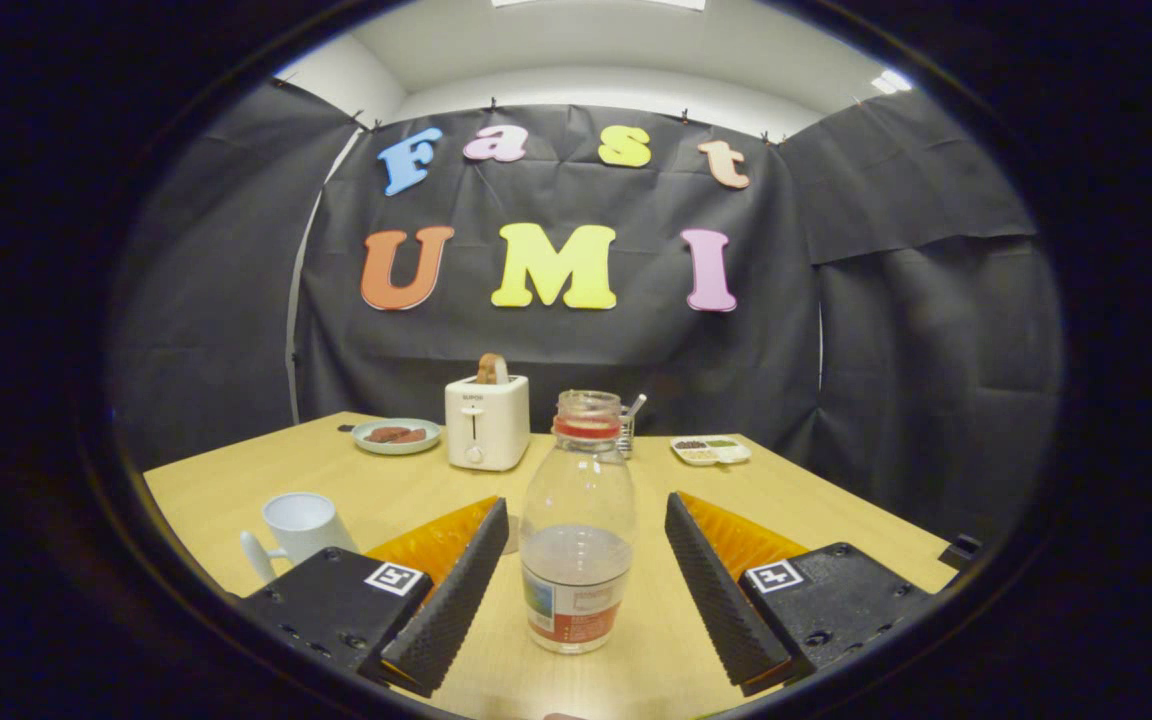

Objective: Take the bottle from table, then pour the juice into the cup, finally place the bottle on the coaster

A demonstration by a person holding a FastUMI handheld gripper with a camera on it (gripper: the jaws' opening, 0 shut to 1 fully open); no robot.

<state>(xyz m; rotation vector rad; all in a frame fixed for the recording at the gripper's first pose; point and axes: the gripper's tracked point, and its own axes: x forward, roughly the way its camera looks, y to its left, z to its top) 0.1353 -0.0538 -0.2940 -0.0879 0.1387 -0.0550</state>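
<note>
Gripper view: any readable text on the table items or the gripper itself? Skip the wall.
Nothing legible.
Bottle label: print too blurred to read.
Toaster: small mark near the top of its front, too small to read.
Gripper: a square black-and-white marker on each finger block, a pattern and not words; fingers open, either side of the bottle, not touching it.
Cup: plain white, no text seen.

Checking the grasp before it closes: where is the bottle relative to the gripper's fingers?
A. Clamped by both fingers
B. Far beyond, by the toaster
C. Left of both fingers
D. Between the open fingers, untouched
D: the bottle stands upright on the table between the gripper's open fingers, with a gap on each side.
</note>
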